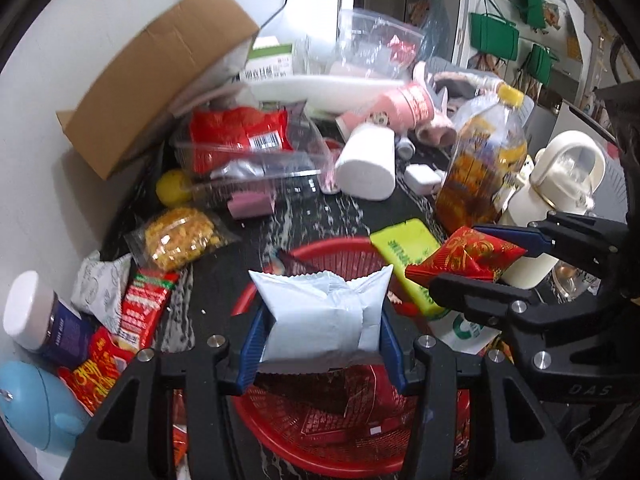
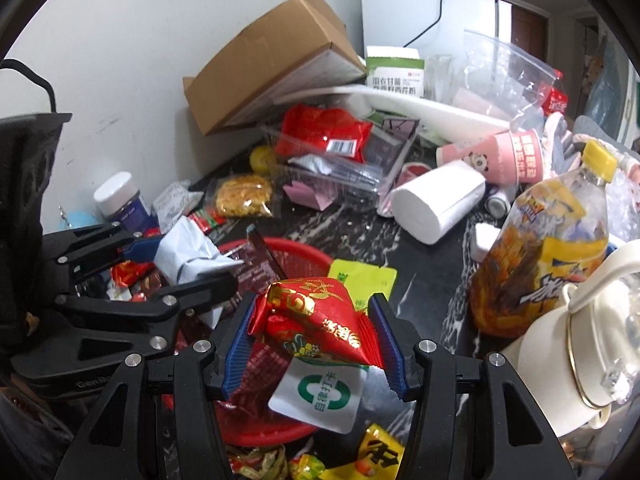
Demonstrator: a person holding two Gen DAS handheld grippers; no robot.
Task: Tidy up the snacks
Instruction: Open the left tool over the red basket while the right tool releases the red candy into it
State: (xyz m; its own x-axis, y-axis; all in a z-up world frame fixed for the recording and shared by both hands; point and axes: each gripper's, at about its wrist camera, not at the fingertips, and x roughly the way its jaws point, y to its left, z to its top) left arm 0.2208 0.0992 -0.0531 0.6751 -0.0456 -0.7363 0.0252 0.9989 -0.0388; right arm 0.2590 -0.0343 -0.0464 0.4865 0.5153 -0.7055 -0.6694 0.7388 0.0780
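My left gripper [image 1: 320,336] is shut on a pale white snack packet [image 1: 324,312] and holds it over the red mesh basket [image 1: 320,448]. Red and dark snack packs lie inside the basket. In the right wrist view that same gripper [image 2: 180,264] comes in from the left with the white packet [image 2: 192,252]. My right gripper [image 2: 316,336] is shut on a red and gold snack pouch [image 2: 312,320], just over the basket's right rim [image 2: 304,256]. The left wrist view shows it too, the right gripper [image 1: 480,256] and its red pouch [image 1: 464,256].
Loose snacks lie left of the basket: a yellow corn bag [image 1: 180,236], red packets [image 1: 144,308], a white-capped jar [image 1: 40,316]. A green-yellow pack [image 1: 408,248], a tea bottle [image 2: 540,248], a white kettle [image 2: 580,352], a paper roll [image 2: 436,204], a clear tray [image 2: 344,164] and a cardboard box [image 2: 276,60] crowd the counter.
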